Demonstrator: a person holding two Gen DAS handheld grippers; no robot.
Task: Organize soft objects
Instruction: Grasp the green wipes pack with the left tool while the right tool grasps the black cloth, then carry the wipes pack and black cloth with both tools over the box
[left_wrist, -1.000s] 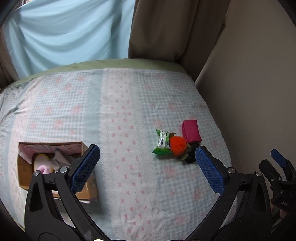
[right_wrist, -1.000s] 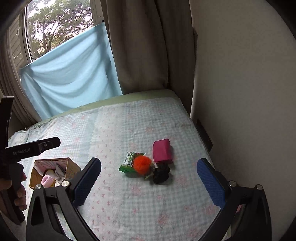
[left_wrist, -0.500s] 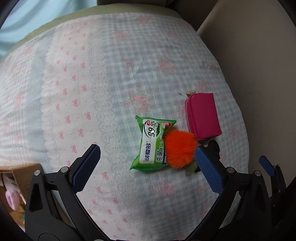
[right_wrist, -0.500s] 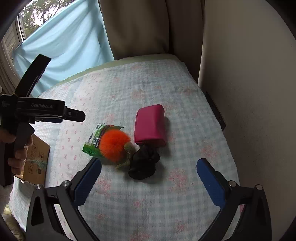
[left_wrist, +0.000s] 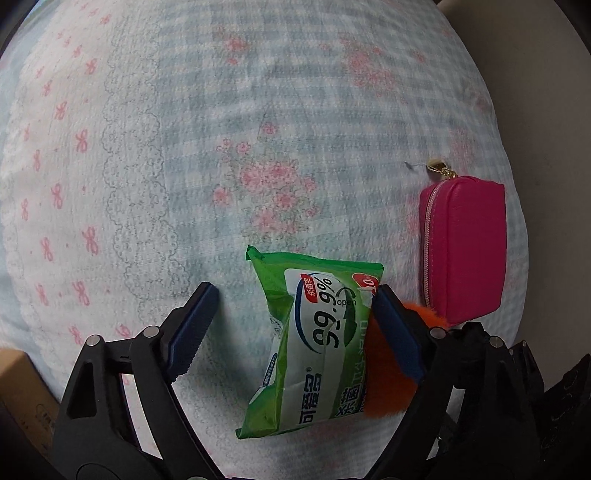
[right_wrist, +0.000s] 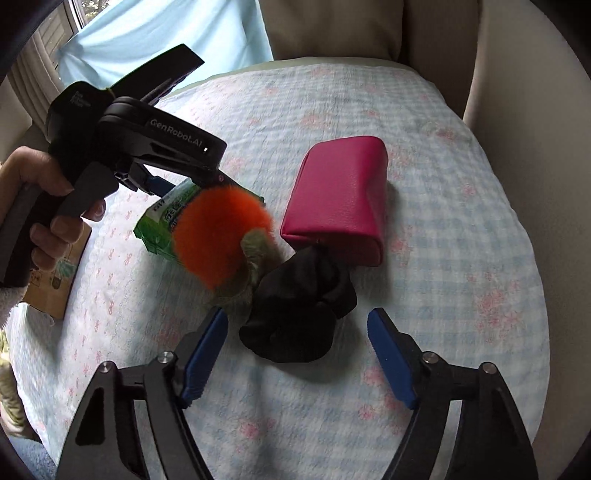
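Both grippers low over the bedspread, jaws spread, nothing clamped.

Left gripper (left_wrist: 291, 325) jaws apart around the green wipes pack (left_wrist: 314, 354); right pad touches or sits just at the pack's right edge, left pad well clear of it on bare bedspread (left_wrist: 258, 129). Orange pom-pom (left_wrist: 384, 387) lies under the right pad, against the pack's right side. Pink zip pouch (left_wrist: 465, 251) further right, apart from the pack. Cardboard box (left_wrist: 22, 391) at near-left edge. Right gripper (right_wrist: 297, 350) jaws apart, hovering just near of the black scrunchie (right_wrist: 299, 314), not touching it. Scrunchie touches the pouch's near edge and the pom-pom's greenish tuft (right_wrist: 251, 266). Person's hand (right_wrist: 48, 206) holds the left gripper's handle at far left.
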